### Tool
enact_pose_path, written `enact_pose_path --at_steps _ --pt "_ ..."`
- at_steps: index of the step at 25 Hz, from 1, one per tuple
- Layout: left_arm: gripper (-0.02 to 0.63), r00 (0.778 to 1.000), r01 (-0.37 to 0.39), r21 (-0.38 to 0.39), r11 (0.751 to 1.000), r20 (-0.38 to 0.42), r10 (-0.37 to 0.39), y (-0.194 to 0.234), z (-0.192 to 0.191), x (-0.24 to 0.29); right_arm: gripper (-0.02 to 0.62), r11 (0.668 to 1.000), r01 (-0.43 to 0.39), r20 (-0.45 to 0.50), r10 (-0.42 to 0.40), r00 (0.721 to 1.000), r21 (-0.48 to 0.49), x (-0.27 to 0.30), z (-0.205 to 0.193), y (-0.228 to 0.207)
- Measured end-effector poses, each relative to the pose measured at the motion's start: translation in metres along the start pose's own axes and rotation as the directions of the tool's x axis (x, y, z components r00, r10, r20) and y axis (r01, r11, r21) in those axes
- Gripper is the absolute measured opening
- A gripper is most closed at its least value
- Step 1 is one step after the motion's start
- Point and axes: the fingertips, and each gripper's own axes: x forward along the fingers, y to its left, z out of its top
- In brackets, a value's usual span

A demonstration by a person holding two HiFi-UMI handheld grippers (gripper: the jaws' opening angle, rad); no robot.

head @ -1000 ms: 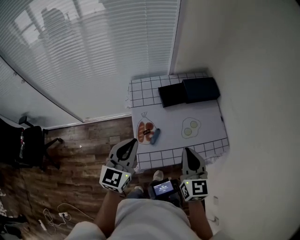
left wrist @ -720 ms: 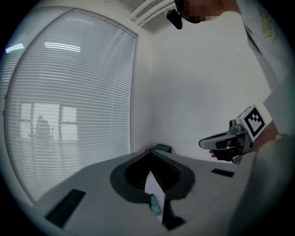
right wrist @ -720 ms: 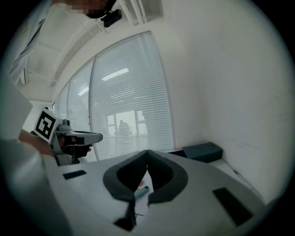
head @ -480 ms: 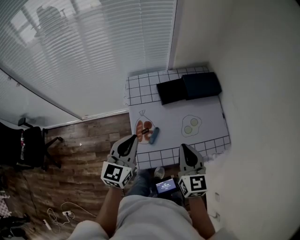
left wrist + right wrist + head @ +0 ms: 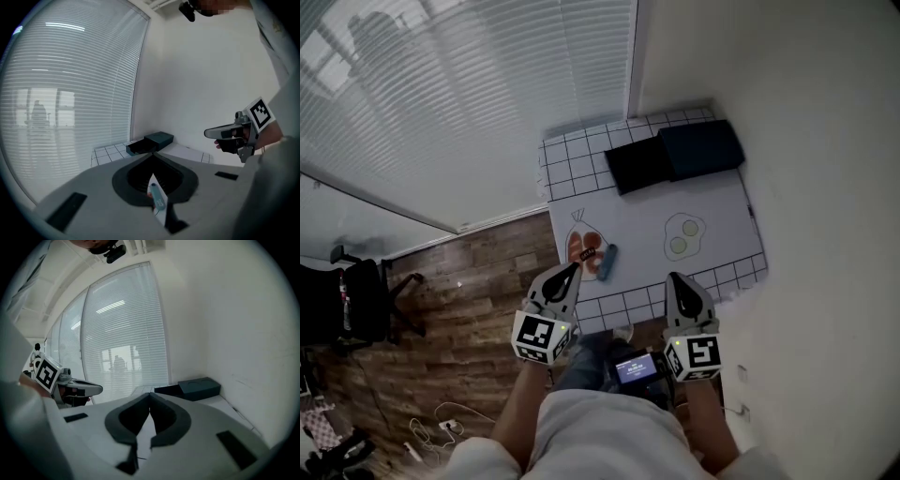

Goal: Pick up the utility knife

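The blue utility knife (image 5: 607, 262) lies on the white tablecloth (image 5: 712, 202), beside a red printed picture (image 5: 586, 249) near the table's front left. My left gripper (image 5: 571, 271) hangs just short of the front edge, a little left of the knife, jaws shut and empty. In the left gripper view the knife (image 5: 157, 198) shows through the narrow slit below the closed tips of the left gripper (image 5: 153, 155). My right gripper (image 5: 676, 279) hovers at the front edge further right, also shut with nothing in it; its tips (image 5: 150, 394) meet.
Two dark boxes (image 5: 641, 165) (image 5: 701, 148) stand at the table's far side against the wall. A green printed picture (image 5: 684, 234) lies right of centre. Window blinds (image 5: 469, 103) are to the left, wood floor (image 5: 478, 281) below, and a black chair (image 5: 352, 305) at far left.
Both grippers have sunk and edged toward the table's front edge, the left one more. Neither has touched the knife, which lies where it was.
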Motion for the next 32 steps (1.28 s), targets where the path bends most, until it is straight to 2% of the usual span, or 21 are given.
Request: enact_pose_path --at_steps 8,14,23,29,32 --pt "0.008 0.995 0.049 -0.027 0.998 -0.089 -0.051 -0.001 -0.040 0.030 0.008 1.000 0.021 -0.064 -0.020 0.998 0.003 0.009 -0.029 -0.006" --pt "0.008 0.982 0.089 -0.038 0.995 -0.162 -0.094 -0.009 -0.065 0.052 0.007 0.999 0.018 -0.100 -0.013 0.995 0.051 0.016 -0.051 -0.007" --pt "0.008 0.965 0.085 -0.059 0.995 -0.243 -0.097 -0.004 -0.106 0.070 0.008 0.997 0.012 -0.141 -0.001 0.990 0.075 0.030 -0.077 -0.007" --pt "0.008 0.946 0.119 -0.033 0.992 -0.301 -0.123 -0.012 -0.127 0.076 0.007 0.997 0.012 -0.195 0.004 0.981 0.078 0.036 -0.106 -0.002" --pt "0.008 0.926 0.122 -0.028 0.992 -0.357 -0.124 -0.013 -0.140 0.078 0.008 0.996 0.020 -0.214 -0.002 0.977 0.083 0.038 -0.115 -0.003"
